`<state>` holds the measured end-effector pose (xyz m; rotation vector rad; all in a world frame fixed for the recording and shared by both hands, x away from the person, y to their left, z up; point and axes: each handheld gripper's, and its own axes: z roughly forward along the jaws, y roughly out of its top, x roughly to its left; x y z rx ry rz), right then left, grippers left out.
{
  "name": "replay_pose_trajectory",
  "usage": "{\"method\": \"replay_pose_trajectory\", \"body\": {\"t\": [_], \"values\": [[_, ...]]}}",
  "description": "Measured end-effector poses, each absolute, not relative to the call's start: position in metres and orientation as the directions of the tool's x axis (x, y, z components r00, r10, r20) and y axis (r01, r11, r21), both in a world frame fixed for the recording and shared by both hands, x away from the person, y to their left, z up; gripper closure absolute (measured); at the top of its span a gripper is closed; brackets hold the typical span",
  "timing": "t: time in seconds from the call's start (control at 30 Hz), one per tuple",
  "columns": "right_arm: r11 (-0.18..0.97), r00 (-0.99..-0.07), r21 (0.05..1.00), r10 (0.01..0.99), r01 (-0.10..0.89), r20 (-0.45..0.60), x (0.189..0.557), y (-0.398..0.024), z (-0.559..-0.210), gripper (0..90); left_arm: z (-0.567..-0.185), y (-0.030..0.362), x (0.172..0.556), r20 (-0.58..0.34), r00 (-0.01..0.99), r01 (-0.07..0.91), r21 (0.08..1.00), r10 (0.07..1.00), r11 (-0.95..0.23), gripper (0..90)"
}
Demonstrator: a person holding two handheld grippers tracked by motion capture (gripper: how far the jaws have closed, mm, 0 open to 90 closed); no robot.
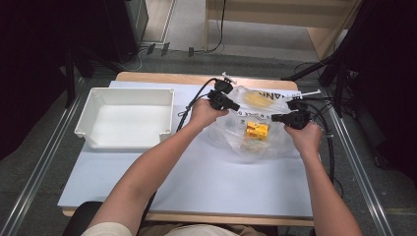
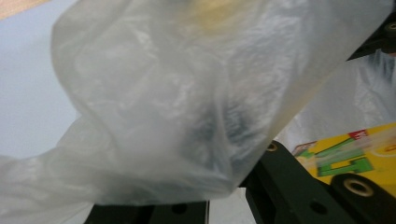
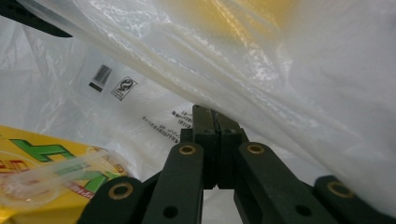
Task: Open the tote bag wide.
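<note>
Left gripper (image 1: 235, 106) and right gripper (image 1: 275, 117) each pinch the clear plastic bag (image 1: 255, 142) on the table (image 1: 196, 182), yellow box (image 1: 257, 130) inside.

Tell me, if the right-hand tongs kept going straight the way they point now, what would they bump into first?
Most likely more of the clear plastic bag. The right tongs, closed on its film, point into the folds. The yellow carton lies beside that line, though depth is hard to judge.

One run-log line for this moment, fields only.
left gripper: shut on bag | right gripper: shut on bag | in bag: yellow box | tray: left of bag
</note>
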<state>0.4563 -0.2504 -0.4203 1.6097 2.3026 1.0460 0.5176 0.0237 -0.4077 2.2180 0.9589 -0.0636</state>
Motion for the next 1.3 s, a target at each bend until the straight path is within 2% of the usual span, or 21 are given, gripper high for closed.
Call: {"method": "replay_pose_trajectory", "body": {"t": [0.1, 0.3, 0.73, 1.3], "values": [[0.182, -0.411, 0.604, 0.872, 0.776, 0.265, 0.457, -0.251, -0.424, 90.0, -0.414, 0.024, 0.518, -0.338, 0.715, 0.668, 0.587, 0.611, -0.457, 89.2], [0.175, -0.401, 0.593, 0.874, 0.786, 0.274, 0.456, -0.252, -0.433, 90.0, -0.428, 0.018, 0.514, -0.316, 0.727, 0.659, 0.571, 0.609, -0.49, 89.0], [0.122, -0.322, 0.549, 0.903, 0.827, 0.286, 0.45, -0.278, -0.461, 90.0, -0.451, 0.044, 0.524, -0.296, 0.657, 0.718, 0.525, 0.693, -0.456, 89.8], [0.089, -0.25, 0.536, 0.939, 0.839, 0.235, 0.443, -0.303, -0.468, 90.0, -0.456, 0.068, 0.533, -0.256, 0.574, 0.766, 0.503, 0.778, -0.4, 90.0]]}}
